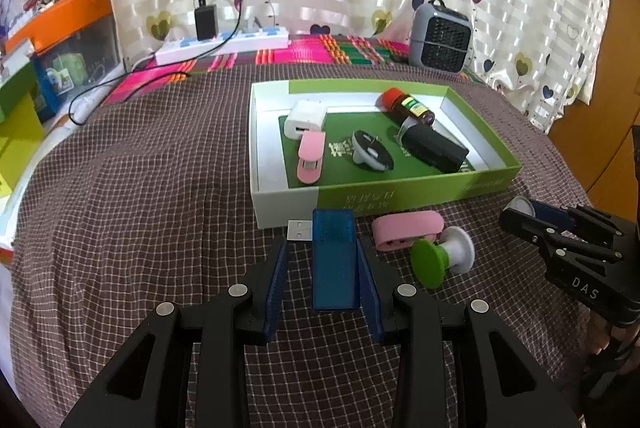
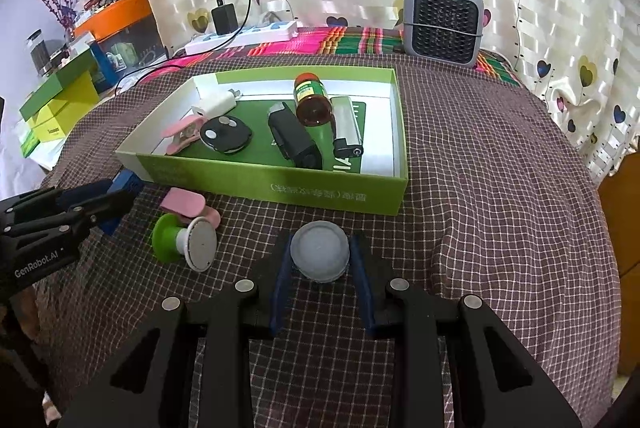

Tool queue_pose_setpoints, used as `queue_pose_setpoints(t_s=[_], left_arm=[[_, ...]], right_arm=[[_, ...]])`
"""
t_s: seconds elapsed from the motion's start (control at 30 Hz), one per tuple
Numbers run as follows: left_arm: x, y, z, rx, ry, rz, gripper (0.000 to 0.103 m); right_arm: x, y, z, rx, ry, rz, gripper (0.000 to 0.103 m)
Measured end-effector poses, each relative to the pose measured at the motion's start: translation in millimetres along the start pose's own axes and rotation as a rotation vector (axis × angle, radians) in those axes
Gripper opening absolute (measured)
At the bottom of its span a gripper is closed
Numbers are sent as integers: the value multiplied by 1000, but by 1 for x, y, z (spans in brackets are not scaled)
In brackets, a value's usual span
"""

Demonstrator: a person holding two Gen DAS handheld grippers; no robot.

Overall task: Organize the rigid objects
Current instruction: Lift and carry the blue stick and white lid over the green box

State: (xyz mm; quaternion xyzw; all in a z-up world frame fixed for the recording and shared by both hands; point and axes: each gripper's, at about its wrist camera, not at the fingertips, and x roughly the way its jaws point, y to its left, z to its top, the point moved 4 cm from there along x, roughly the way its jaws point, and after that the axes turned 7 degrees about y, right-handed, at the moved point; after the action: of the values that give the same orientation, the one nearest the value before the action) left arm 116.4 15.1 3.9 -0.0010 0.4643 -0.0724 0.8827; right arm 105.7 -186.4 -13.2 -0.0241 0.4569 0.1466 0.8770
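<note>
We count six things in the green box (image 2: 280, 183): one white charger (image 2: 214, 102), one pink clip (image 2: 182, 135), one black fob (image 2: 224, 136), one black case (image 2: 294, 141), one brown bottle (image 2: 311, 100) with a red cap, and one silver lighter (image 2: 347, 125). On the checked cloth (image 2: 500, 207) in front of the box lie four more: a blue USB stick (image 1: 334, 260), a second pink clip (image 1: 406, 228), a green-and-white knob (image 1: 442, 258) and a grey round disc (image 2: 319, 251).

The stick is translucent blue with a bare metal plug at 9 o'clock of its far end; it sits at 6 o'clock of the box's near wall. The left claw (image 1: 324, 248) stands apart around it, its right pad against the stick and a clear gap on its left side. The disc is pale grey, domed and ringed, also at 6 o'clock of the box. The right claw (image 2: 320, 244) is clamped on it, both pads touching its edge.

From the left camera, the lighter is mostly hidden behind the case. From the right camera, the stick is largely covered by the left claw. The print on the box wall is too small for us to read.
</note>
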Motion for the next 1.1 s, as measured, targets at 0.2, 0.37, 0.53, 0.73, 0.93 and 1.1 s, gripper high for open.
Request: queue_pose_setpoints(t_s=[0.2,0.37,0.53,0.73,0.93,1.1], left_arm=[[-11,-1,6,7,-27,-2,33],[-19,1,14,9,-46,-8,33],[-17,5,24,3,-37,-30,33],[-13,8,33,-3,-37,-37,33],[-7,8,43,7,-38,-49,33],[2,7,49,10,-28,-55,33]], right_arm=[[-11,1,6,-7,-23,0,30],[-20,0,14,-12,-45,-4,30],[-25,1,22,-21,-58,-3,30],[-26,0,31,-27,-63,-1,30],[-24,-3,42,-27,-67,0,30],[-16,-8,55,-26,-62,-9,30]])
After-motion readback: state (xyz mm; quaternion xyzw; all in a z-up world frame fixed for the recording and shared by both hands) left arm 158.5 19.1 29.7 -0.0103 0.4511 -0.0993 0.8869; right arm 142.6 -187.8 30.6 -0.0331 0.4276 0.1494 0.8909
